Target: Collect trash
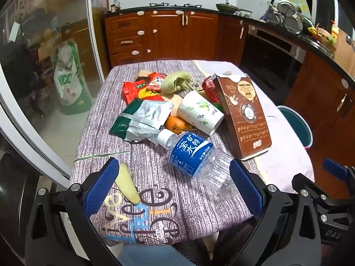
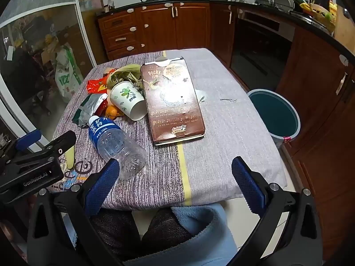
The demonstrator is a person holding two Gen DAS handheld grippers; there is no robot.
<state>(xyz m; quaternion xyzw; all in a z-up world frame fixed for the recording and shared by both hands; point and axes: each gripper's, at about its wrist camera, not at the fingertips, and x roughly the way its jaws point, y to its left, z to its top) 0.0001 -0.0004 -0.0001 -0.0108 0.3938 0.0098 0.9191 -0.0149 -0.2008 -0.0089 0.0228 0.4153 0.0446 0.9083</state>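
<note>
Both grippers, left gripper [image 1: 175, 186] and right gripper [image 2: 177, 181], gape wide, holding nothing; that bottle [image 1: 195, 157] looks empty, probably light and slippery, so grab its ribbed middle.

You get even, soft indoor light from above, with only faint shadows on the table [image 1: 155, 166]. In the right wrist view a bright glare patch washes out the print on the brown box [image 2: 173, 102]. Both fisheye views bend the counter [image 1: 288, 25] into curves and go black at the corners, and detail looks slightly soft.
</note>
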